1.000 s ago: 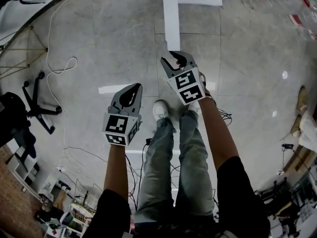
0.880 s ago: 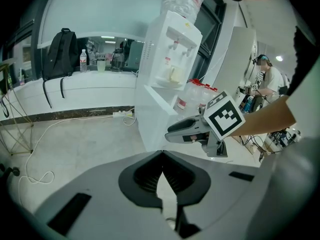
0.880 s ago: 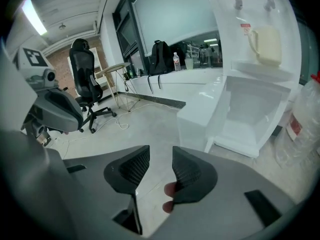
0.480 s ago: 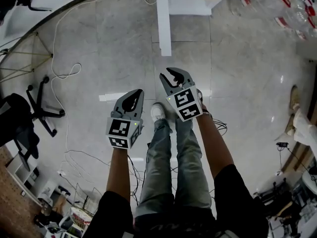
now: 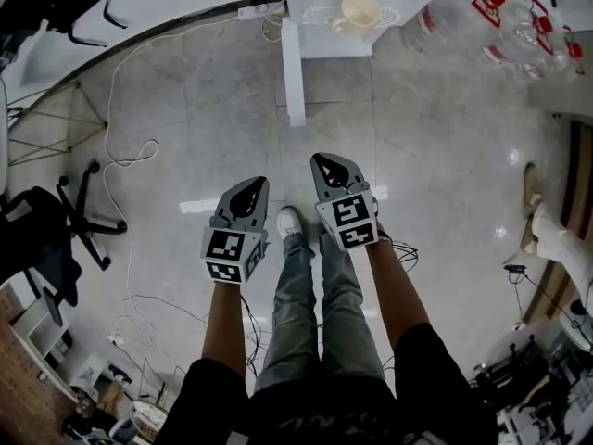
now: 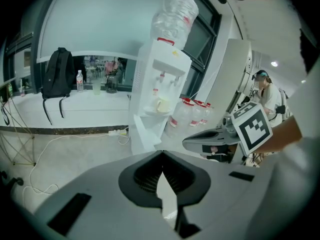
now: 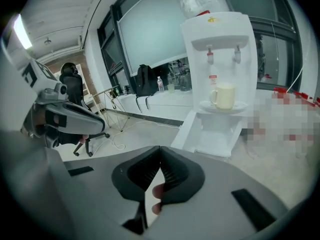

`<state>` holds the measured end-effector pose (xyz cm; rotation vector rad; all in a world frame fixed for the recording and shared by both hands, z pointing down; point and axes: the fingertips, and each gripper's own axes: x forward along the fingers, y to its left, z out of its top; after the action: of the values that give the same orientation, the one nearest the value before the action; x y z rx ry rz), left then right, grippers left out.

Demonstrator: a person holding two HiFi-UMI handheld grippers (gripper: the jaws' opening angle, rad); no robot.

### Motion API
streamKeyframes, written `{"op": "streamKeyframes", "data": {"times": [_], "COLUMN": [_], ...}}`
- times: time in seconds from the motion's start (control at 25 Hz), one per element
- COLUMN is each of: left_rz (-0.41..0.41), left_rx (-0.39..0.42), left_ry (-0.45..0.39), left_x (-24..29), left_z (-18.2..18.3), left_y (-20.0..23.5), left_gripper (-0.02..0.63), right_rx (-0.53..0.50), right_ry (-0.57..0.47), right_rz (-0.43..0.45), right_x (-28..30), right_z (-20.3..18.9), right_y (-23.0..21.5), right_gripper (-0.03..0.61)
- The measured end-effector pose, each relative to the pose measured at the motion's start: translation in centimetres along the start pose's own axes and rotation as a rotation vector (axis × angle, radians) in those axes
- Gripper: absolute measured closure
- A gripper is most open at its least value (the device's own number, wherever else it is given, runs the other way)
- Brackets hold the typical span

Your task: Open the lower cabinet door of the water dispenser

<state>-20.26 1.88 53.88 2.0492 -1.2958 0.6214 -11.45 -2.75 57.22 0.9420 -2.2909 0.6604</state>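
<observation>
The white water dispenser (image 7: 220, 59) stands ahead with a cream cup (image 7: 223, 95) on its drip tray. Its lower cabinet door (image 7: 186, 129) is swung out open; from the head view the door (image 5: 294, 72) shows as a white slab reaching toward me. My right gripper (image 5: 324, 158) hangs short of the door's end, apart from it, its jaws closed together and empty (image 7: 160, 149). My left gripper (image 5: 252, 182) is beside it, lower left, also shut with nothing in it (image 6: 161, 154). The dispenser (image 6: 160, 89) carries an upturned clear bottle.
Spare water bottles (image 5: 500, 17) stand right of the dispenser. An office chair (image 5: 74, 221) and loose cables (image 5: 130, 146) lie left on the grey floor. My own shoe (image 5: 289, 221) is under the grippers. A black backpack (image 6: 57, 74) sits on the window ledge. Another person's leg (image 5: 556, 239) is at far right.
Both grippers have risen and drawn back from the door's end. The right gripper's jaws, apart before, are now together. More of the dispenser and the cup have come into the head view.
</observation>
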Motion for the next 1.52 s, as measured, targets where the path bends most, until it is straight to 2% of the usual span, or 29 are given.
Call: {"op": "streamKeyframes", "data": {"times": [0.2, 0.56, 0.96, 1.12, 1.44, 1.52], "left_rz": [-0.002, 0.028, 0.015, 0.009, -0.004, -0.006], "left_rx": [0.007, 0.001, 0.022, 0.038, 0.113, 0.117], "left_ry": [-0.04, -0.089, -0.173, -0.215, -0.271, -0.297], "left_x": [-1.8, -5.8, -10.0, -12.3, -16.4, -17.6], "left_z": [3.8, 8.2, 14.2, 16.9, 21.3, 22.4], "left_y": [-0.9, -1.6, -4.7, -5.8, -7.2, -7.5], "left_gripper": [0.601, 0.601, 0.601, 0.601, 0.602, 0.602], "right_rx": [-0.001, 0.028, 0.053, 0.045, 0.046, 0.02], "right_ry": [-0.04, -0.116, -0.194, -0.235, -0.343, -0.349], "right_rz": [-0.031, -0.081, -0.172, -0.225, -0.267, -0.291], "right_x": [-2.8, -8.1, -16.4, -20.2, -26.4, -27.6], "right_z": [3.1, 8.7, 14.0, 16.6, 21.8, 22.5], "right_y": [-0.2, 0.0, -0.6, -0.6, 1.4, 1.9], "right_gripper": [0.563, 0.565, 0.565, 0.563, 0.565, 0.565]}}
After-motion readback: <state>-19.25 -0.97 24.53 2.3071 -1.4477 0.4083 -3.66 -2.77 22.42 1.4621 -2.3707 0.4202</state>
